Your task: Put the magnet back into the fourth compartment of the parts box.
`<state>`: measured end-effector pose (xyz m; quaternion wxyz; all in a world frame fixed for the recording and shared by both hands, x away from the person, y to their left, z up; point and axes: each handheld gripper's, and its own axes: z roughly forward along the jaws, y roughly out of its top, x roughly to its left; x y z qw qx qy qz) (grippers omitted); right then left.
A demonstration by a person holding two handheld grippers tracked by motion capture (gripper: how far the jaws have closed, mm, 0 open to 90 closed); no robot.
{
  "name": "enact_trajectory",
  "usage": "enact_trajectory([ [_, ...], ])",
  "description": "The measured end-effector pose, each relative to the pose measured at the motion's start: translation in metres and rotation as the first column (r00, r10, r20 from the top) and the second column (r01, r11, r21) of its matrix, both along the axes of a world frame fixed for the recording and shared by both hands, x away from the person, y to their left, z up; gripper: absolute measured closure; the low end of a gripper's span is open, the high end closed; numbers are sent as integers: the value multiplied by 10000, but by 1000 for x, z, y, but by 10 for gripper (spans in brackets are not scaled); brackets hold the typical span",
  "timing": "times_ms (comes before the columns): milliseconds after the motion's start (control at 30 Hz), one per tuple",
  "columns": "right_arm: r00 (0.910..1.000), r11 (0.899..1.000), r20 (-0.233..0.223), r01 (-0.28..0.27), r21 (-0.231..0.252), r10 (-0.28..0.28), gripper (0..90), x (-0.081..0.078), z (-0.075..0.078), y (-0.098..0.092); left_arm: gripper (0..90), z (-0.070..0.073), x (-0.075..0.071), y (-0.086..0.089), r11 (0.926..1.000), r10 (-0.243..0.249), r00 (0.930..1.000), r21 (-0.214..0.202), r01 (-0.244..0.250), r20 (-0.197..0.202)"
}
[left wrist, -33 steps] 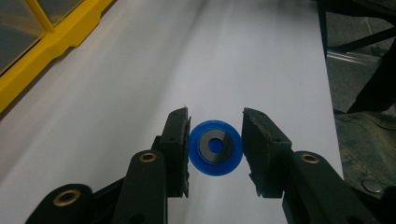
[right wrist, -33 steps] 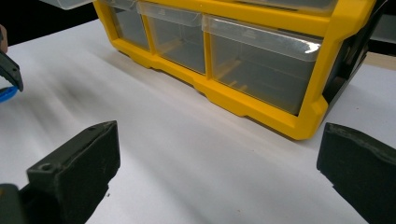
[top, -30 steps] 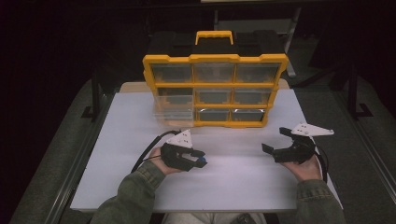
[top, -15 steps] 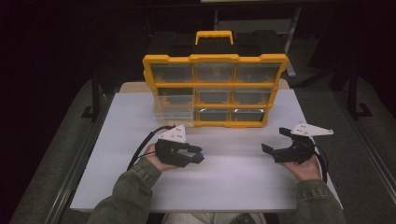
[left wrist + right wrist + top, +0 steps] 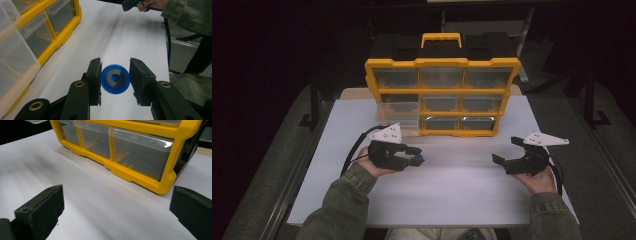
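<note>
My left gripper (image 5: 414, 159) (image 5: 115, 75) is shut on a small blue disc (image 5: 115, 79) (image 5: 418, 161) that has a grey metal ring at its centre. It holds the disc just above the white table (image 5: 452, 195), left of the middle. To the right, my right gripper (image 5: 506, 150) (image 5: 116, 202) is open with nothing between its wide-set jaws. It points at the lower right corner of the yellow drawer organizer (image 5: 442, 62) (image 5: 140, 173). A clear drawer (image 5: 398, 114) (image 5: 15, 67) at the organizer's lower left is pulled out, close behind the left gripper.
The organizer stands upright at the back of the table with three rows of clear drawers and a yellow handle (image 5: 441, 37) on top. The person's right hand and its gripper (image 5: 130, 3) lie far across the table in the left gripper view. Dark floor surrounds the table.
The left gripper has risen a little off the table and rolled at the wrist, the blue disc still in it. The right gripper has stayed where it was.
</note>
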<state>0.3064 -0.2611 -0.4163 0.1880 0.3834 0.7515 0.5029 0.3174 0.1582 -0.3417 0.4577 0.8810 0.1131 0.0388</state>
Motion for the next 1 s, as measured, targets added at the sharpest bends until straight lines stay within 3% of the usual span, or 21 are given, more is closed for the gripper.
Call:
enact_trajectory([
  [467, 10000, 10000, 25, 4, 15, -4, 0, 0, 0, -1, 625, 33, 3, 2, 9999, -133, 9991, 67, 130, 391],
  [1000, 10000, 10000, 20, 15, 21, -15, 0, 0, 1, -1, 626, 69, 17, 13, 9996, 137, 9972, -259, -119, 737],
])
